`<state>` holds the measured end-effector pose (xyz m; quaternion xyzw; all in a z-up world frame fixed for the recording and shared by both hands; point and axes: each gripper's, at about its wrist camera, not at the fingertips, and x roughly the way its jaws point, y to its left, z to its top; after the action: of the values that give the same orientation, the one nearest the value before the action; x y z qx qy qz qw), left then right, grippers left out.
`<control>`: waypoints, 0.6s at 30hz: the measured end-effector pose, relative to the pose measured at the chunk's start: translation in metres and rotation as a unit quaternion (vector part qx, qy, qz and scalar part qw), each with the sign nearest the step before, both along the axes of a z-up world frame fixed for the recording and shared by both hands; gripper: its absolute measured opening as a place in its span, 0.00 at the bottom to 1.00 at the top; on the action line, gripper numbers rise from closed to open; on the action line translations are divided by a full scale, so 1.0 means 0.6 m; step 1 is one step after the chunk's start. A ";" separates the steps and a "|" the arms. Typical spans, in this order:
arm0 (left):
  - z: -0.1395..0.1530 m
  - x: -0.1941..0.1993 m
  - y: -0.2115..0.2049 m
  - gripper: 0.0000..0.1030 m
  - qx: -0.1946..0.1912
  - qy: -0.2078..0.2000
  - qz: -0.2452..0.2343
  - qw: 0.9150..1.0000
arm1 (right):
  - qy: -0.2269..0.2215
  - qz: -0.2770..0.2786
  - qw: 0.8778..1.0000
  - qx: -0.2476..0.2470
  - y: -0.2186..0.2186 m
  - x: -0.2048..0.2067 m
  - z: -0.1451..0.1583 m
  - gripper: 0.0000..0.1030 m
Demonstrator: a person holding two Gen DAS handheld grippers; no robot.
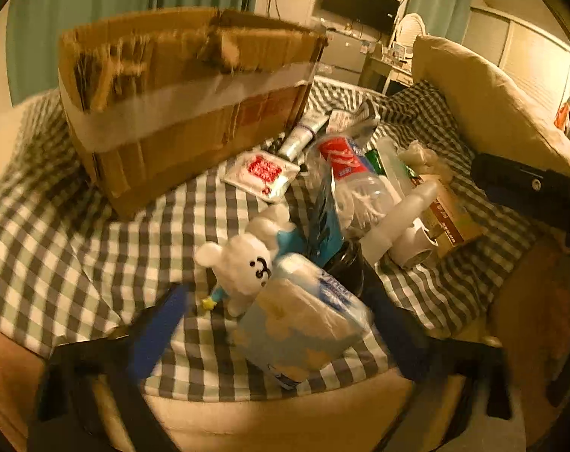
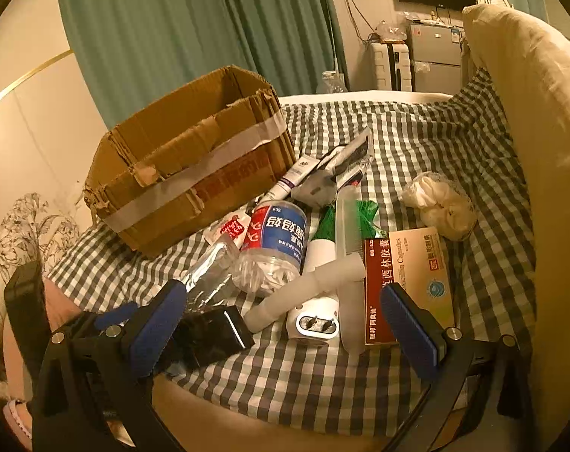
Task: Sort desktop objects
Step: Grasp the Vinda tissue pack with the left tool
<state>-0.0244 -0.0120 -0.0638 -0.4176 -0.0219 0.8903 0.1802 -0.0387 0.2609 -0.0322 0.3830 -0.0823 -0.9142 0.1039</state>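
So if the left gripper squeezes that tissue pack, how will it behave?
The tissue pack looks soft, so it would likely dent between the left gripper fingers. Its glossy plastic wrap may slide. It probably lifts easily, being paper, and could nudge the bear toy beside it.

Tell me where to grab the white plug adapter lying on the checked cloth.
Grip the white plug adapter across its rounded body, coming down from above. Its prongs face the camera, and its left and right flanks look mostly free, though a white tube lies along its upper left.
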 end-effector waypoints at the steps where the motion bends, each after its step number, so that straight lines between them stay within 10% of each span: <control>1: -0.002 0.001 -0.001 0.59 0.005 -0.005 -0.004 1.000 | -0.002 0.000 1.000 0.002 -0.001 -0.001 -0.002 1.00; 18: 0.055 0.006 -0.028 0.57 0.028 0.066 0.043 0.997 | -0.056 -0.010 0.998 0.007 -0.010 -0.054 -0.053 0.98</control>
<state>-0.0205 -0.0287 -0.0306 -0.3514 -0.0530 0.9219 0.1547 -0.0714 0.2547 -0.0638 0.4336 -0.0849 -0.8928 0.0873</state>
